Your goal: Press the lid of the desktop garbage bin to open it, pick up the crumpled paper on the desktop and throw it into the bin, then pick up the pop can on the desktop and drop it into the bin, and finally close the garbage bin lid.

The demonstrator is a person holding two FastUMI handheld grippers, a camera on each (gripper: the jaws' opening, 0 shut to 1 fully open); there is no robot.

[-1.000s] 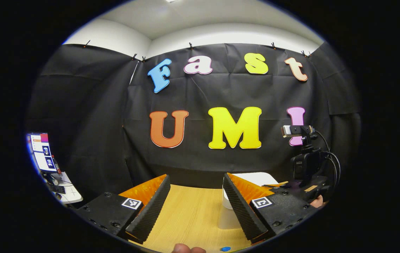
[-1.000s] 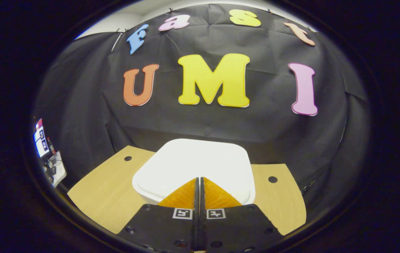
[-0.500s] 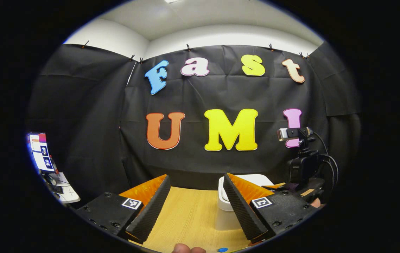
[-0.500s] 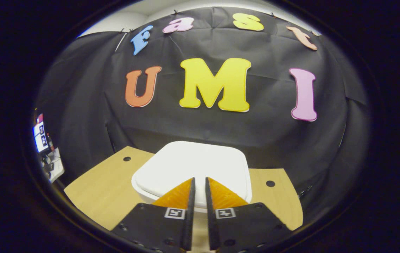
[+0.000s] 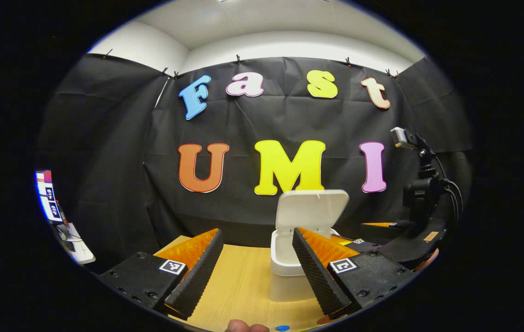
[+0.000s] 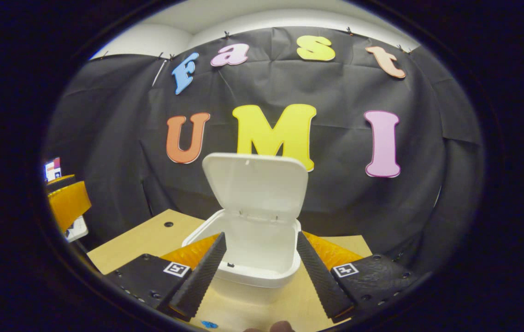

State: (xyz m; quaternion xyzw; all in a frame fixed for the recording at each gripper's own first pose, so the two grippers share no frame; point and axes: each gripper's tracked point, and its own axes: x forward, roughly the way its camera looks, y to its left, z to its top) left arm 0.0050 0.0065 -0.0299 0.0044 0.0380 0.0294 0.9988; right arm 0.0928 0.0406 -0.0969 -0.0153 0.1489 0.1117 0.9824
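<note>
In the left gripper view, the bin (image 5: 296, 258) stands lower centre on the counter (image 5: 243, 286), its lid (image 5: 311, 210) now upright where it lay flat a second ago. The left gripper (image 5: 257, 269) is spread and empty.

In the right gripper view, the right gripper (image 6: 259, 272), earlier pressed together, gapes before the opened bin (image 6: 255, 258). I judge step one done; paper, can and closing remain.

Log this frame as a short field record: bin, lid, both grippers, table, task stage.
bin: white desktop bin on the wooden table
lid: lid raised upright, hinged at the far rim; bin mouth exposed
left gripper: left gripper open, holding nothing, bin ahead to its right
right gripper: right gripper open, empty, in front of the bin
contents: what shows of the bin's inside looks empty
task stage: lid open; paper and can not yet binned
</note>
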